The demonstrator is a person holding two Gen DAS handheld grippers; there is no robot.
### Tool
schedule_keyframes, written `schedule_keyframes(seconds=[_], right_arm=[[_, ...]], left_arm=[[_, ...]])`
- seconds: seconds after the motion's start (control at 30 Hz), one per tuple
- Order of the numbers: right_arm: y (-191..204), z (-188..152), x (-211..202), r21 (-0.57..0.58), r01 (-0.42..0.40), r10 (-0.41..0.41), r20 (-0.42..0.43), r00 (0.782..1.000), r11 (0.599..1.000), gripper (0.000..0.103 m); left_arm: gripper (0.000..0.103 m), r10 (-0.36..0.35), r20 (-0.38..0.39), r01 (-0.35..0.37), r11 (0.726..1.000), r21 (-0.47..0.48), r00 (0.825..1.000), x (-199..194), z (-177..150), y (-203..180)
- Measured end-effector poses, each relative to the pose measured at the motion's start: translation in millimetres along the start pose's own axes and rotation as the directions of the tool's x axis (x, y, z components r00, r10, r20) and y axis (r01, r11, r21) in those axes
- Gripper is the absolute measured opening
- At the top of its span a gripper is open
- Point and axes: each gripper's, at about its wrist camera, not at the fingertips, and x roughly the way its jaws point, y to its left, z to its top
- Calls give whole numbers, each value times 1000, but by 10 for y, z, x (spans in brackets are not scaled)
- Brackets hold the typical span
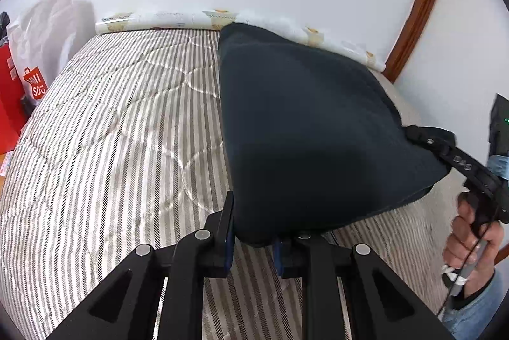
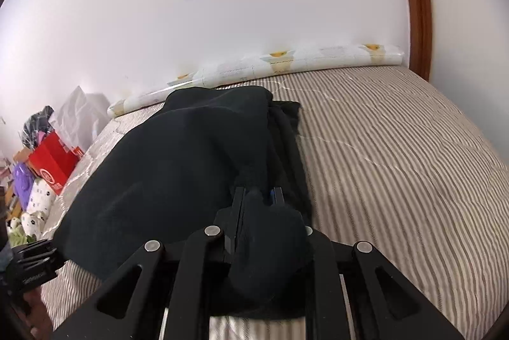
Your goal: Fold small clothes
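The left tool is clamped on a near corner of the dark garment, and the right tool grips another bunched corner. The cloth hangs lifted between them above the striped bed, its far end near the patterned roll by the wall.

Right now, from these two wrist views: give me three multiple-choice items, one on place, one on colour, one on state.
1. Where does the rolled patterned mat lie?
A. Along the wall at the bed's far edge
B. Across the bed's middle
C. On the floor

2. What colour is the garment?
A. Red
B. Black
C. White

3. What are the left tool and right tool doing?
A. Both open
B. Only the left grips
C. Both shut on the garment

Answers: 1 A, it runs between wall and striped bedspread. 2 B, dark cloth in both views. 3 C, cloth is pinched between each pair of fingers.
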Motion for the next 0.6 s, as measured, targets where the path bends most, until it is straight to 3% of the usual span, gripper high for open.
schedule_keyframes(seconds=[0.1, 0.2, 0.33, 0.43, 0.6], right_arm=[[-22, -123, -126, -48, 16, -15, 33, 999, 999, 15], [5, -205, -115, -107, 47, -47, 2, 999, 993, 16], [-13, -96, -282, -94, 56, -56, 1, 998, 994, 29], [42, 1, -417, -127, 50, -46, 37, 998, 991, 29], [138, 137, -193, -135, 23, -24, -5, 1000, 991, 30]], left_arm=[[18, -9, -16, 9, 1000, 6, 1000, 21, -86, -39], [18, 14, -21, -14, 1000, 26, 1000, 28, -143, -67], [19, -18, -46, 18, 1000, 18, 999, -65, -220, 7], [19, -42, -43, 44, 998, 43, 998, -173, -298, 46], [43, -45, 31, 43, 997, 66, 998, -417, -373, 40]])
